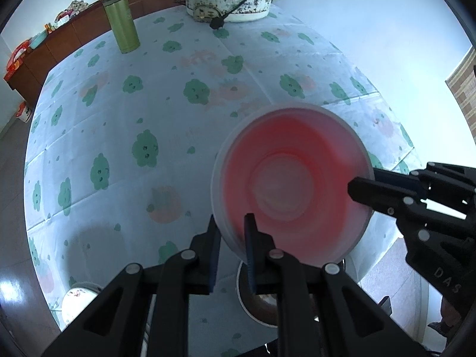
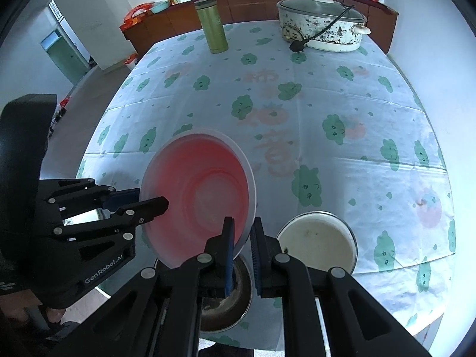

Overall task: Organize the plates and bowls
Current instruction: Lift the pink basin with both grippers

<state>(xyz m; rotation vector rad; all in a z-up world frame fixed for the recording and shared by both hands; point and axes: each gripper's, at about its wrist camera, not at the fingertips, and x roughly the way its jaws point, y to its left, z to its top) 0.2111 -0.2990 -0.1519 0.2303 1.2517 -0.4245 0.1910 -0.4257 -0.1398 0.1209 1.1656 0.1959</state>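
A pink bowl (image 1: 285, 178) with a pale rim hangs tilted above the table, held from two sides. My left gripper (image 1: 232, 220) is shut on its near rim in the left wrist view. My right gripper (image 1: 364, 183) reaches in from the right and pinches the opposite rim. In the right wrist view the right gripper (image 2: 242, 221) clamps the edge of the pink bowl (image 2: 202, 184), and the left gripper (image 2: 151, 197) grips it from the left. A dark metal bowl (image 2: 226, 297) sits on the table under the fingers, next to a cream enamel bowl (image 2: 318, 241).
The table (image 2: 342, 95) has a cloth printed with green shapes. A green flask (image 2: 212, 26) and a speckled electric pot (image 2: 321, 26) with a loose cord stand at the far end. A small patterned bowl (image 1: 77, 300) sits near the front left edge. A brown sideboard (image 2: 184, 15) lines the wall.
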